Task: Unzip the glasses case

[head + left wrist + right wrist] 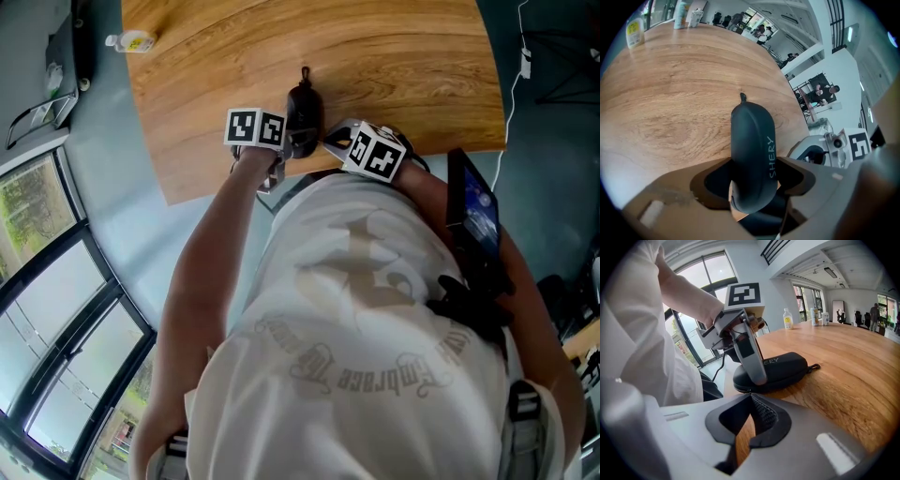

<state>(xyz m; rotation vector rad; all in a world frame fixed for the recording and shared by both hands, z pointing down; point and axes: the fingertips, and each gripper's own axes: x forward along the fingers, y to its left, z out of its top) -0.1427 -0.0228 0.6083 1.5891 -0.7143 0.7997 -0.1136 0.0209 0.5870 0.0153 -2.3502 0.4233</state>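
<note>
Glasses case (752,140): black and closed, it lay flat on the wooden table (375,66), close to the edge nearest the person, long axis pointing away from them.
Left gripper (753,171): here was the hold! Its jaws stood wide, one on each long side of the case's near end, pads pressed to the shell, pinning the case to the table.
Right gripper (749,397): it hovered just beside the case on the person's right, its jaws drawn narrow, tips meeting, nothing between them.
Zip pull (814,366): a small dark tab stuck out from the far end of the case, well away from both grippers and touched by neither.
Done so far: by the look of it, only the bracing; the case was steadied and the free gripper was close by.
Left to do: the whole unzipping, I'd say. The seam showed no gap in any view, so the right gripper had yet to reach the tab, pinch it and run it round the case.
</note>
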